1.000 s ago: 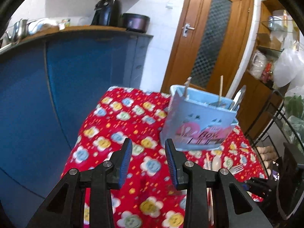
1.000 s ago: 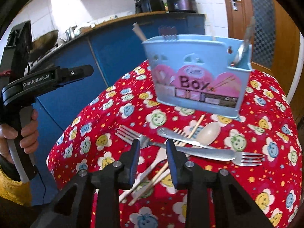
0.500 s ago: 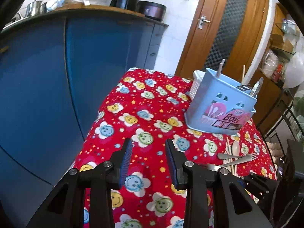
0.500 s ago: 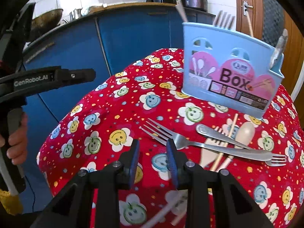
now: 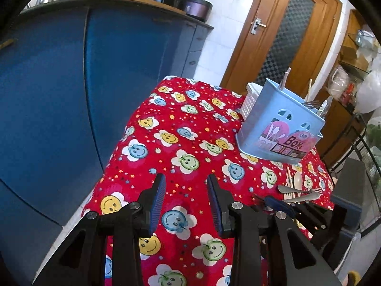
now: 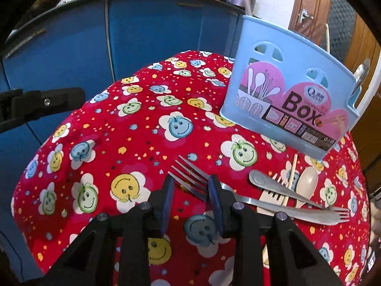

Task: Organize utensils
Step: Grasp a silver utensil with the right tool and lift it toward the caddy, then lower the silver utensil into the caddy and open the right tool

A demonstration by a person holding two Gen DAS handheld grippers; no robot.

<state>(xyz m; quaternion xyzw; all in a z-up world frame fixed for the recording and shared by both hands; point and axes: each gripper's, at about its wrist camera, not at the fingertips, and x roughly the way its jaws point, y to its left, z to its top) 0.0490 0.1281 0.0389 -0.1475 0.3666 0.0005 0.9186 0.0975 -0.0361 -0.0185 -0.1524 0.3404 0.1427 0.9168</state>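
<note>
On the red smiley tablecloth point(image 6: 133, 128), your right gripper point(image 6: 191, 190) is hovering with jaws parted and empty over the steel fork point(image 6: 238, 197), your left gripper point(image 5: 185, 190) is gaping empty too, blue utensil box point(image 6: 290, 100) is standing at two o'clock.

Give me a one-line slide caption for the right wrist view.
Open right gripper hovers over a metal fork lying before the blue utensil box on the red tablecloth.
</note>
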